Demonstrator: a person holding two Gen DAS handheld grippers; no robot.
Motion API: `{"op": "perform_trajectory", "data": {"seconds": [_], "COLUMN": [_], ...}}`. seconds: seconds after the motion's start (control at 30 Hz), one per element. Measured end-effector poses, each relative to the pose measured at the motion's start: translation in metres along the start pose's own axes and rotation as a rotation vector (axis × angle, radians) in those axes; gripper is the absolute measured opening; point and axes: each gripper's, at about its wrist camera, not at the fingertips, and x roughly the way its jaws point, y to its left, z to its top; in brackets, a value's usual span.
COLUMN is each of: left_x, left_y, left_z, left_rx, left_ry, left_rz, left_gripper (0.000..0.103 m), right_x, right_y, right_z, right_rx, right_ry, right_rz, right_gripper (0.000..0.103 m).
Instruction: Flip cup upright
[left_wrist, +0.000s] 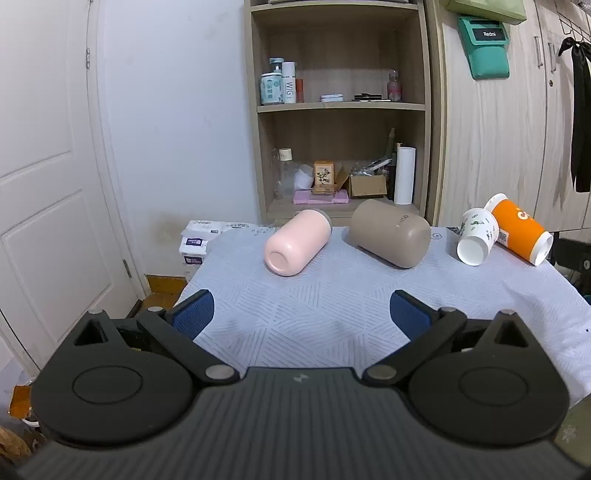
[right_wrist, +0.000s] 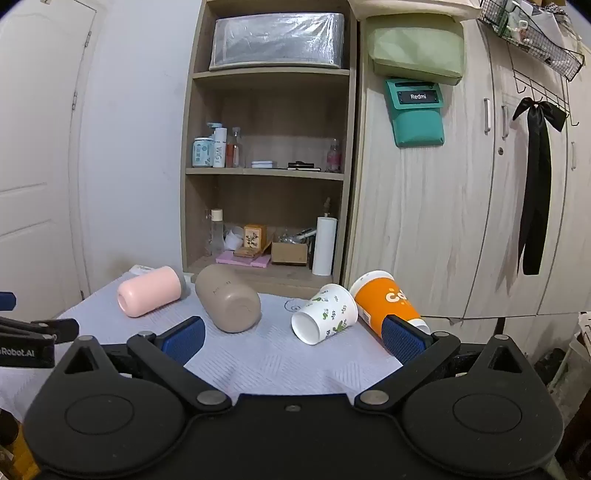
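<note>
Four cups lie on their sides across the far part of the cloth-covered table (left_wrist: 332, 302): pink cup (left_wrist: 295, 243), brown cup (left_wrist: 391, 236), white paper cup (left_wrist: 476, 236) and orange cup (left_wrist: 521, 232), left to right. The left gripper (left_wrist: 301, 317) and right gripper (right_wrist: 291, 339) hover near, jaws apart and holding nothing.

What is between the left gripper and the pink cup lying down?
Nothing visible. The left gripper is open, and only bare cloth of the table lies between it and the pink cup. The brown cup lies off to the side, apart from it.
</note>
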Motion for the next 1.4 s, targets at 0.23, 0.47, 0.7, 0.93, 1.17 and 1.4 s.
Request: {"op": "perform_trajectory", "data": {"seconds": [0.23, 0.47, 0.7, 0.93, 1.17, 1.4], "left_x": [-0.007, -0.006, -0.001, -0.002, -0.002, -0.004], "left_y": [-0.009, -0.015, 0.004, 0.003, 0.005, 0.001], "left_z": [-0.001, -0.006, -0.003, -0.004, -0.004, -0.004], "left_rx": [0.034, 0.037, 0.019, 0.018, 0.023, 0.039], "left_ry": [-0.032, -0.002, 0.010, 0.007, 0.004, 0.003], "left_rz": [0.032, 0.039, 0.028, 0.027, 0.023, 0.033], "left_gripper": [0.103, 0.103, 0.103, 0.103, 0.103, 0.103], "right_x": [0.000, 0.005, 0.003, 0.003, 0.005, 0.006], "right_y": [-0.001, -0.001, -0.004, -0.008, -0.008, -0.006], "right_z": [-0.003, -0.002, -0.003, -0.004, -0.004, -0.003], "right_rx": [0.004, -0.008, -0.009, -0.008, -0.010, -0.013], "right_ry": [-0.015, 0.024, 0.027, 0.034, 0.045, 0.053], "right_rz": [0.007, -0.017, -0.016, -0.030, -0.041, -0.043], "right_gripper": [0.103, 0.103, 0.103, 0.103, 0.103, 0.103]}}
